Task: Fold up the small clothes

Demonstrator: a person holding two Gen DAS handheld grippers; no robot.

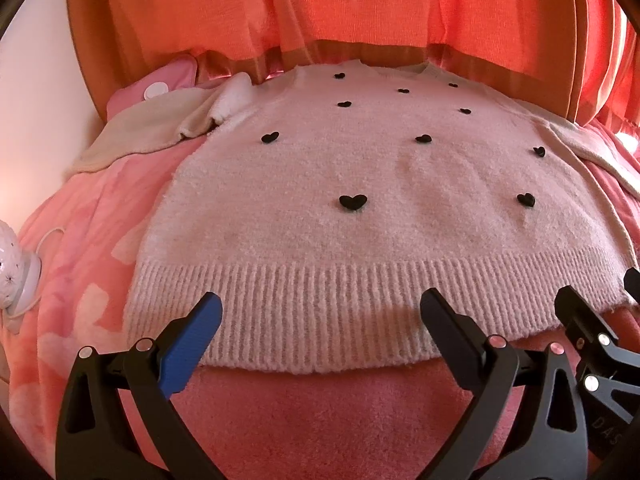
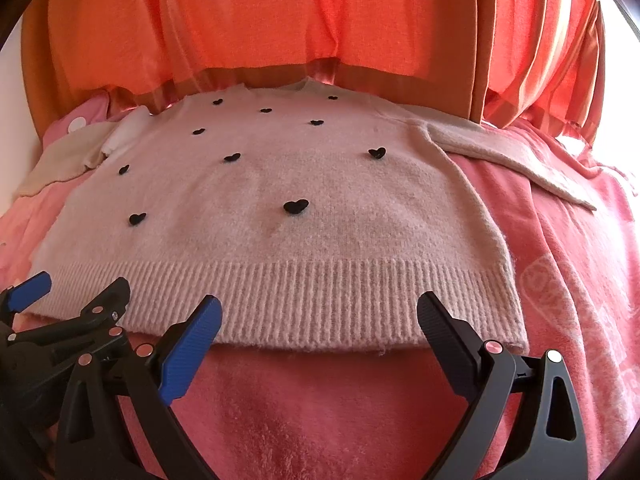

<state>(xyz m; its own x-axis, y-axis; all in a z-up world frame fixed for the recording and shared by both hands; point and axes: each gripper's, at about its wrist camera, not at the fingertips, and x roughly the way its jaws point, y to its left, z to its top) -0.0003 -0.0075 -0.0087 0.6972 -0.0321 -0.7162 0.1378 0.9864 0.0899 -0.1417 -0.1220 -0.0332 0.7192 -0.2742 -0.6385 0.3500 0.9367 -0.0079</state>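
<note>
The pink sweater [image 1: 360,184] lies flat, front up, on the coral blanket [image 1: 320,412], ribbed hem [image 1: 320,304] nearest both grippers. It looks soft, fluffy and light, likely floppy when lifted; the hem corners at 4 and 8 o'clock seem the best holds. Left gripper [image 1: 320,320] and right gripper [image 2: 320,320] hover with tongs apart, holding nothing. One sweater; ten black hearts [image 1: 353,201] counted in the left view

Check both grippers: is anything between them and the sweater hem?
Nothing visible is. The left gripper and right gripper are both open just short of the hem of the sweater, with only bare pink blanket beneath. The sweater lies flat, one sleeve spread to the right.
</note>
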